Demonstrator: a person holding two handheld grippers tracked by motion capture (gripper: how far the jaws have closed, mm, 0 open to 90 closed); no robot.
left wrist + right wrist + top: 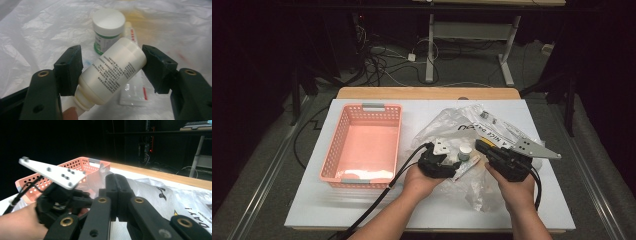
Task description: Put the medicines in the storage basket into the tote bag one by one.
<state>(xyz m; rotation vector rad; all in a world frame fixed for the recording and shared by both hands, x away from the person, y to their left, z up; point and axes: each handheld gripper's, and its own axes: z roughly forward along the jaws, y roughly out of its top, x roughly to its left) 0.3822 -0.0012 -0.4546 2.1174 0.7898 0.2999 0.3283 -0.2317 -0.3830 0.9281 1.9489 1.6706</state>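
The left gripper [111,72] clamps a white bottle [110,75] across its fingers, seemingly lifted from the plastic bag [472,130]. The right gripper [117,195], fingers closed, pins the bag's edge. Next, the bottle likely goes into the pink basket [337,145] near the bench's left edge.

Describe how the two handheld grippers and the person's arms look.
Both the left gripper and right gripper are black, with two blocky tongs on arms with brass-coloured pivots. Each carries a grey three-cornered plate dotted with screws, and a black cable trails from each. The forearms are bare; no sleeves show.

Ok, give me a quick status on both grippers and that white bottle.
Left gripper shut on white bottle, held slantwise. Right gripper shut, pinching the plastic bag. Green-labelled jar just beyond the bottle; pink basket waiting.
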